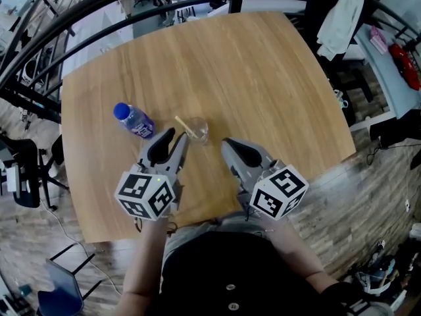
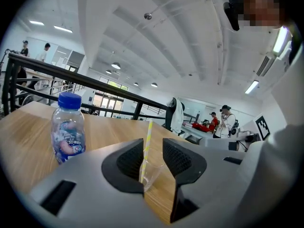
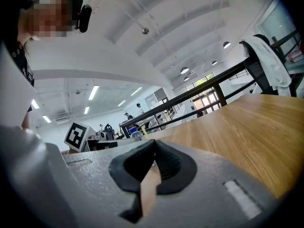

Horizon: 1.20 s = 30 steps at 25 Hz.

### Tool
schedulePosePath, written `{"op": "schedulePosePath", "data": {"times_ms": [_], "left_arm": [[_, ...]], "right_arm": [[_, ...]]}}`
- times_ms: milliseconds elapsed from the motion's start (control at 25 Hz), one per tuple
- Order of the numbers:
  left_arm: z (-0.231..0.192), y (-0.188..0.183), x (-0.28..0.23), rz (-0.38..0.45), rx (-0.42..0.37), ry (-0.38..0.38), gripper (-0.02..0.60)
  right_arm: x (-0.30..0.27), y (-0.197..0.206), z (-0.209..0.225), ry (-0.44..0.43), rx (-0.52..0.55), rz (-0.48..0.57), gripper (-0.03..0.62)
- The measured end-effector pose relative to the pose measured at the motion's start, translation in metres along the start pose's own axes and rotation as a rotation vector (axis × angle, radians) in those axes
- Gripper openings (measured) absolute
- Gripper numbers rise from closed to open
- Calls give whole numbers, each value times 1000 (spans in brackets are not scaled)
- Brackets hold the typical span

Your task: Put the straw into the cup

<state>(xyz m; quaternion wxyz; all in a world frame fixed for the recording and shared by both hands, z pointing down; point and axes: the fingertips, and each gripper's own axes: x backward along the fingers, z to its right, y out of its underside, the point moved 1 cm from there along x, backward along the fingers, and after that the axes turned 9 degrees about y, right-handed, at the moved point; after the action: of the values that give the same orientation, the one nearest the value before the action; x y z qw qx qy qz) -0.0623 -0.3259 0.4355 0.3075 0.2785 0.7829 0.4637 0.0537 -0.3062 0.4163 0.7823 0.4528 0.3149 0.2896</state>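
A clear plastic cup point(image 1: 199, 131) stands on the wooden table point(image 1: 263, 78) with a yellow-and-white straw point(image 1: 183, 126) leaning in it, its top tilted to the left. In the left gripper view the cup point(image 2: 153, 169) and the straw point(image 2: 147, 146) show just beyond the jaws. My left gripper point(image 1: 179, 136) point(image 2: 153, 144) is open, its tips just short of the cup, pads off the straw. My right gripper point(image 1: 227, 143) point(image 3: 153, 144) hovers right of the cup, shut, with nothing between its pads.
A small water bottle point(image 1: 134, 121) point(image 2: 68, 128) with a blue cap stands left of the cup. A black railing point(image 1: 99, 18) runs along the table's far left. A chair draped with a white garment point(image 1: 340, 12) stands beyond the far right corner.
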Motion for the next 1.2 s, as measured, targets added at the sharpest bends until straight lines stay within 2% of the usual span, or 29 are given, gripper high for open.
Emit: {"op": "schedulePosePath", "data": {"times_ms": [120, 360, 520, 880, 1200], "left_arm": [[7, -6, 7, 9, -2, 25, 130], [26, -20, 25, 41, -32, 100, 63], [35, -26, 44, 63, -45, 145, 46], [47, -21, 68, 74, -41, 165, 28], [56, -13, 80, 77, -38, 168, 21]], "right_arm": [[0, -5, -11, -13, 31, 9, -2], [2, -22, -33, -30, 78, 41, -2], [6, -30, -48, -29, 91, 65, -2], [15, -37, -75, -66, 87, 115, -2], [22, -26, -92, -85, 121, 89, -2]]}}
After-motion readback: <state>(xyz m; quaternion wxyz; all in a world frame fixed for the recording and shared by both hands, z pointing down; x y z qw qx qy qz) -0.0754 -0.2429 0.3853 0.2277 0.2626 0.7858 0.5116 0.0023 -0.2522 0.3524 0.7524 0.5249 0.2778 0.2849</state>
